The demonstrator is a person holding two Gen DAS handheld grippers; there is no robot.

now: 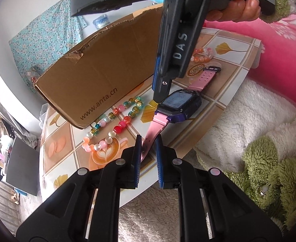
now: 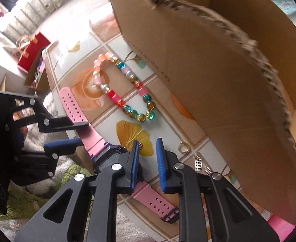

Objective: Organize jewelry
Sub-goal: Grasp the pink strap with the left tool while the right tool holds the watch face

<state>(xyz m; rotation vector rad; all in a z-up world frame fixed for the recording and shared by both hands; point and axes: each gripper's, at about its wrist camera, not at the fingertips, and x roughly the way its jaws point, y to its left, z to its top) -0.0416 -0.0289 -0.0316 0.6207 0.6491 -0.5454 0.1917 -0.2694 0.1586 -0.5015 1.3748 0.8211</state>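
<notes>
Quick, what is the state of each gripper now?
Left gripper: jaws open around the watch strap, not closed.
Right gripper: open, holding nothing.

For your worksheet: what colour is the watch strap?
Pink; the watch strap shows best in the right wrist view.

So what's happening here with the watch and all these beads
A person is sorting jewelry with two handheld claws. The left claw straddles the pink strap of the watch, jaws not yet closed on it. The right claw hovers open over the watch face. A bead bracelet lies on the table beside the cardboard box.
</notes>
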